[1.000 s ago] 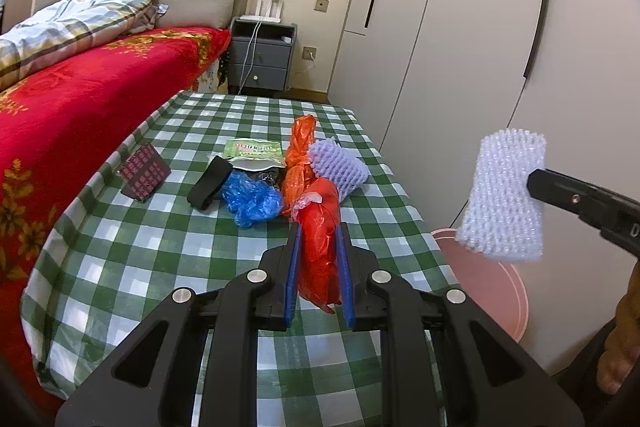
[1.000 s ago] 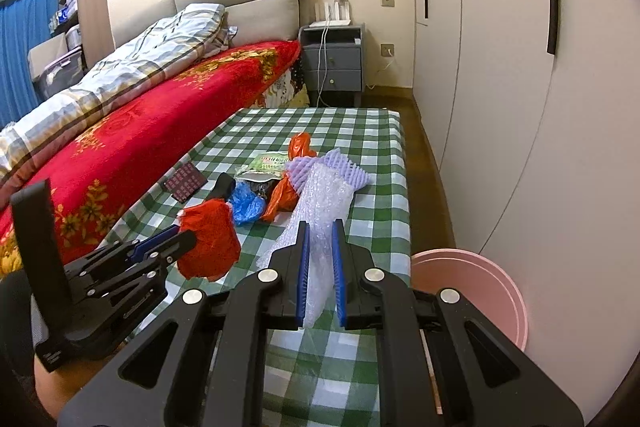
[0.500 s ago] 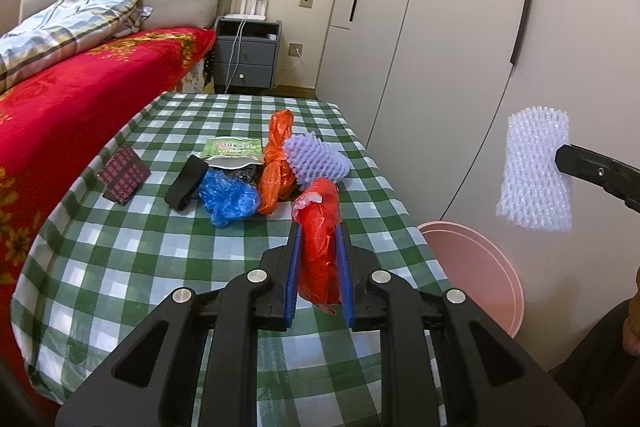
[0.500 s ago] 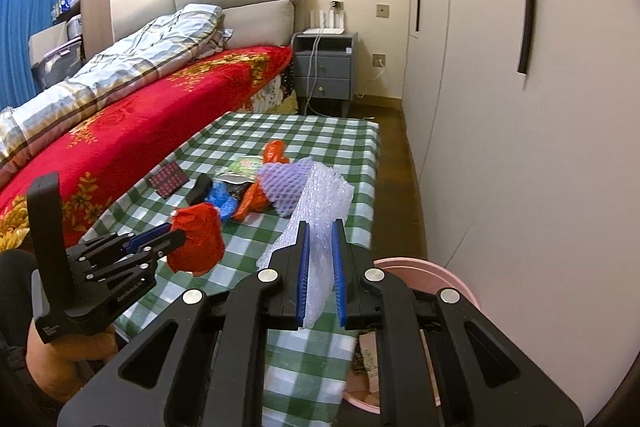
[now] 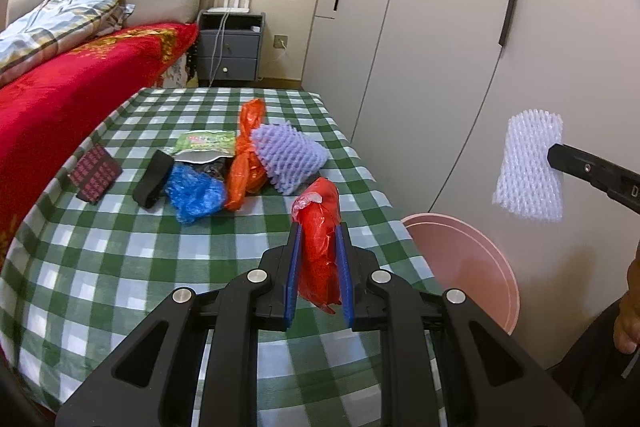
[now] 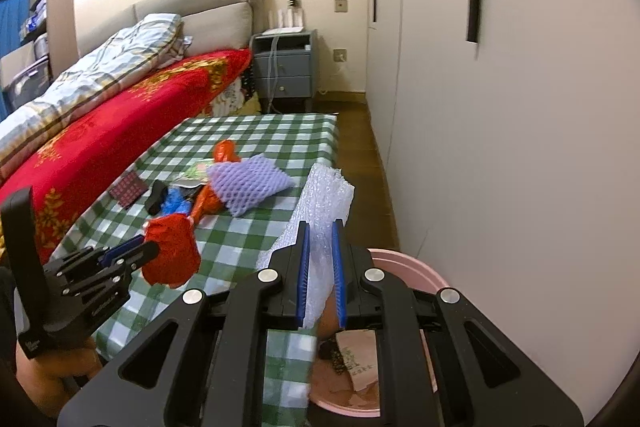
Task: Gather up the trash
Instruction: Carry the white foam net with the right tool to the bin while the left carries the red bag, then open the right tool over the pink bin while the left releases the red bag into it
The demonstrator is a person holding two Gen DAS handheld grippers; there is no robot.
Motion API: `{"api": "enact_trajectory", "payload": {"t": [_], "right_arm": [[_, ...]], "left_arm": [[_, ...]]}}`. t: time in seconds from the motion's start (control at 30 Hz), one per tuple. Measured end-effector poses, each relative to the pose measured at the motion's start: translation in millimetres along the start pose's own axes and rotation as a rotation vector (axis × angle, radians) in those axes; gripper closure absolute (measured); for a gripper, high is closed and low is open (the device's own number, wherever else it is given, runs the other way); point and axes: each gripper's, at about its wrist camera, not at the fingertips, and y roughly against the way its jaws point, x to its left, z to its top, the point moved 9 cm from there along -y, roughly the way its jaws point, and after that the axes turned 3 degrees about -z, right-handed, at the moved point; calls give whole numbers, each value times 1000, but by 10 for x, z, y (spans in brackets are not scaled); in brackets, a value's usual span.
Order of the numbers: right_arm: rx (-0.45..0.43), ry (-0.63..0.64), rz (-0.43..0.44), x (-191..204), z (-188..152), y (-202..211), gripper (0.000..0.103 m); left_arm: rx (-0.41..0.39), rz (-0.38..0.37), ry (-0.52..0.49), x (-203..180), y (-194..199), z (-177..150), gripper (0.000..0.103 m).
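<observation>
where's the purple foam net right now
In the left wrist view the purple foam fruit net lies on the green checked tablecloth, right of the orange plastic bag.

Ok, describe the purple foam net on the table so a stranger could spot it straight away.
Find the green-checked table beside the red-blanketed bed. In the trash cluster at its middle, the purple foam net lies at the wardrobe-side end, touching the orange plastic bag. It alone there is pale lilac with a raised mesh pattern.
</observation>
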Motion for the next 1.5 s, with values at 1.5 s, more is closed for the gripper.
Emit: {"api": "enact_trajectory", "payload": {"t": [1.5], "right_arm": [[85,-186,-277,-981,-184,-212,64]], "left_arm": [[132,-291,-35,-1265,-788,-174,77]]}}
